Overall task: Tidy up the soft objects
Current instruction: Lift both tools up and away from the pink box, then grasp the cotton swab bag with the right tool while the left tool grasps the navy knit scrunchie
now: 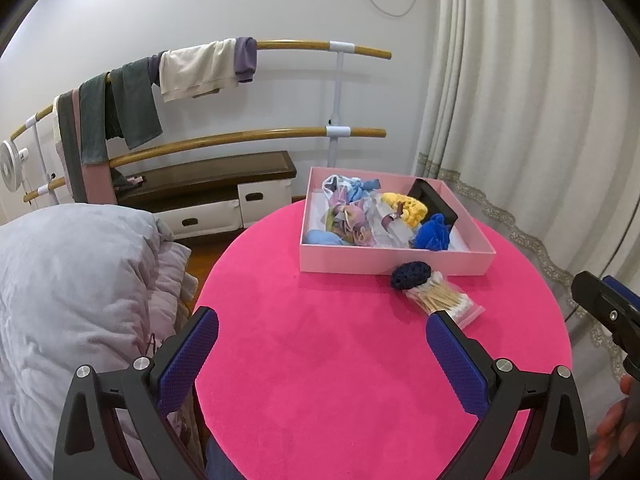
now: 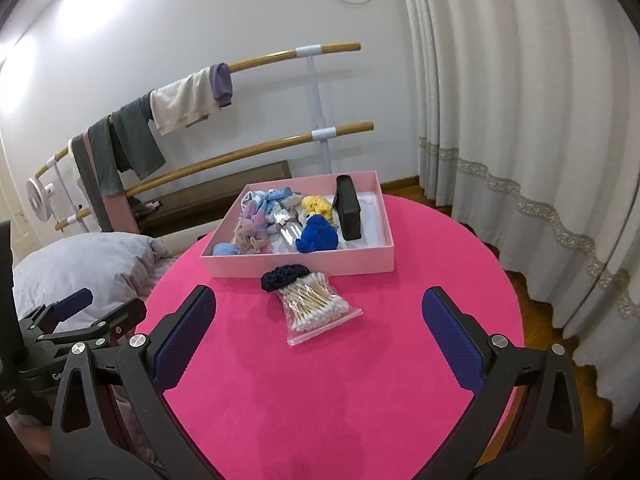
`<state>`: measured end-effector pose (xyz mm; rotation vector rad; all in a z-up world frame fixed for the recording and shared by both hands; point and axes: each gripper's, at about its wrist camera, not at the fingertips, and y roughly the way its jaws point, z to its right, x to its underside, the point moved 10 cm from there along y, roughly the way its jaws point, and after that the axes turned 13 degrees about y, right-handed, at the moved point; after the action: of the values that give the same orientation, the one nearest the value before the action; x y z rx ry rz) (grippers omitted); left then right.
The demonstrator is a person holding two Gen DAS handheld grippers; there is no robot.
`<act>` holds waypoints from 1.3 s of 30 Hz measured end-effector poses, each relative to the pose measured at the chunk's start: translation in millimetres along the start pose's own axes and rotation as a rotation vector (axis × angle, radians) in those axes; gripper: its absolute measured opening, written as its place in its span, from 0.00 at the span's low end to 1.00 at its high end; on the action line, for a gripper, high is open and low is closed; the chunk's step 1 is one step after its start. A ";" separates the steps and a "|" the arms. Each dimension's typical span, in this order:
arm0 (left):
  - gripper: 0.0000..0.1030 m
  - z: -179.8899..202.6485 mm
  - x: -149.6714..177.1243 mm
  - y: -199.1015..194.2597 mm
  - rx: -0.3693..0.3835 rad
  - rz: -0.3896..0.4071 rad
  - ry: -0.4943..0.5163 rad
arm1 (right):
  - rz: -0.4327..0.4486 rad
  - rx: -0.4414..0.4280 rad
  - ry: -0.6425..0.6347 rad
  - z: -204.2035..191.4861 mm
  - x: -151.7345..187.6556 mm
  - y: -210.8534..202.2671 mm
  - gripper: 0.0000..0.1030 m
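Claws first: left gripper and right gripper both gape empty over the table. Most soft things lie in the box; left outside (touching its front wall) are a dark scrunchie and swab bag.

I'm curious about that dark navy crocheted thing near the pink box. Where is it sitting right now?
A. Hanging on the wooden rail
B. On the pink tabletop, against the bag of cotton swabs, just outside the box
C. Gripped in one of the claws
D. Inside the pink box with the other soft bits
B. The navy crocheted piece lies on the table against the bag of cotton swabs, just in front of the pink box, and both claws are open and empty.
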<state>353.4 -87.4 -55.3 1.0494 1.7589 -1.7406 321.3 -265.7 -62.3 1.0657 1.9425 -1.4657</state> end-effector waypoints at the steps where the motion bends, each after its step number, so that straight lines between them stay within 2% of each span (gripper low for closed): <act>1: 1.00 -0.7 1.3 0.6 0.000 -0.002 -0.001 | -0.001 0.001 -0.002 0.3 0.4 0.7 1.00; 13: 1.00 -7.0 7.8 28.5 0.003 -0.057 -0.017 | -0.069 0.027 0.013 16.9 12.3 34.0 1.00; 29: 1.00 -8.8 12.8 104.0 -0.002 -0.157 -0.009 | -0.233 0.037 0.009 30.5 41.6 122.5 1.00; 39: 1.00 -9.6 10.7 149.6 -0.008 -0.205 0.002 | -0.343 0.034 -0.076 16.1 62.2 186.2 1.00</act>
<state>463.8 -88.7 -157.3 0.8940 1.9303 -1.8507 434.7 -239.7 -221.2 0.7015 2.1282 -1.6944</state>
